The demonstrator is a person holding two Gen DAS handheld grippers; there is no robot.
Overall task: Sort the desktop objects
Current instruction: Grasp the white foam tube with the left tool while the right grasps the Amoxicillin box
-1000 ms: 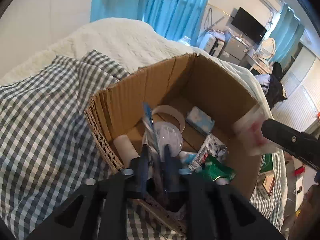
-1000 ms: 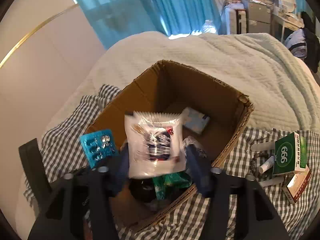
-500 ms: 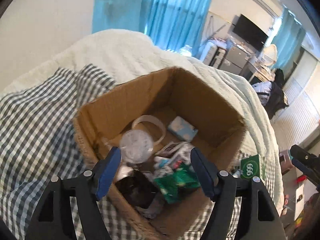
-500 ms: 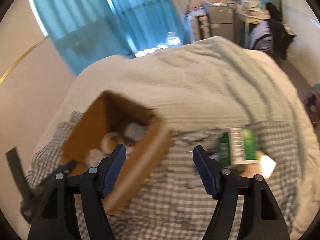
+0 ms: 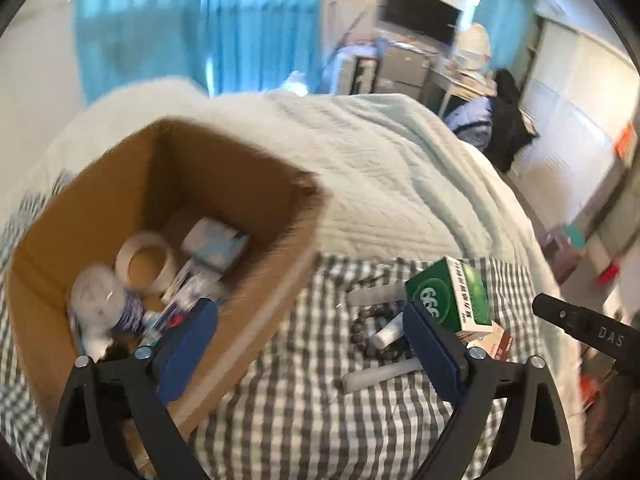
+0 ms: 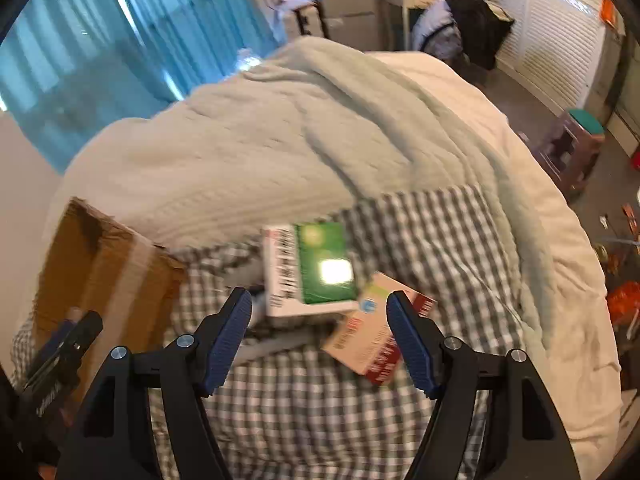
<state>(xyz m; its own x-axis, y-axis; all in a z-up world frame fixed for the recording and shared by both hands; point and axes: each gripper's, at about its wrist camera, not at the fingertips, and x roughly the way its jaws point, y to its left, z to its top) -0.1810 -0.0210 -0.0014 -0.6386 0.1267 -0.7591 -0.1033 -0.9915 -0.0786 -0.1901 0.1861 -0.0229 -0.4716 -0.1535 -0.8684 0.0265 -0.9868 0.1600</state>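
Both tools have swung from the cardboard box (image 5: pixel 120 200) toward my next target, the light, stiff green carton (image 6: pixel 320 268) on checked cloth; left gripper (image 5: pixel 312 344), jaws just widened, and right gripper (image 6: pixel 320 336) gape empty, to pinch its long sides.

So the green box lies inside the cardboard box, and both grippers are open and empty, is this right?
Not quite. The green box lies outside the cardboard box, on the checked cloth, as the left wrist view shows. The left gripper and right gripper are open and empty.
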